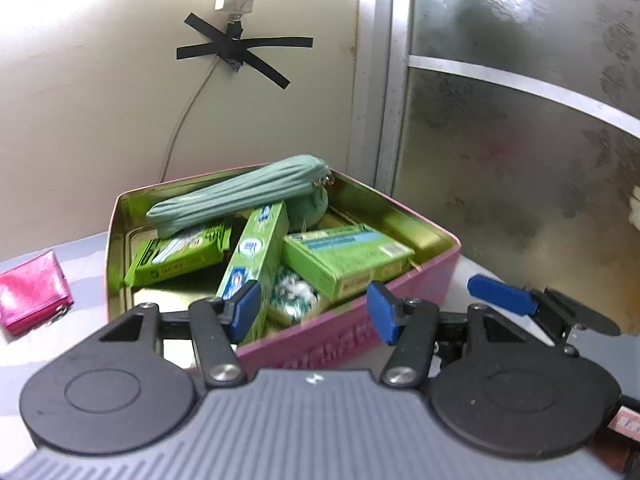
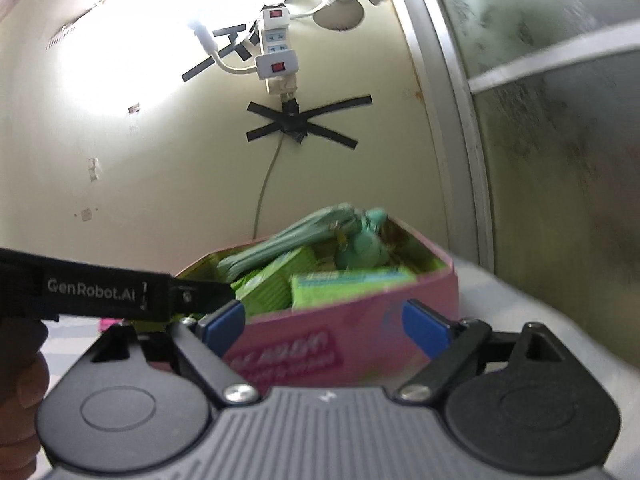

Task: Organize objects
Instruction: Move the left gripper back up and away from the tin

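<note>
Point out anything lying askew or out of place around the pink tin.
The green pencil pouch rests tilted on top of the other items instead of down in the pink tin, rising above its rim. The toothpaste box leans diagonally among the green boxes. A shiny pink purse lies outside, left of the tin.

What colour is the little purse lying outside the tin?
Shiny pink purse, clearest in the left wrist view.

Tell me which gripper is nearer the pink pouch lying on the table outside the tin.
Left. The left gripper hangs over the tin's near wall, with the pink pouch just off to its left. The right gripper faces the tin's other side, farther from the pouch.
</note>
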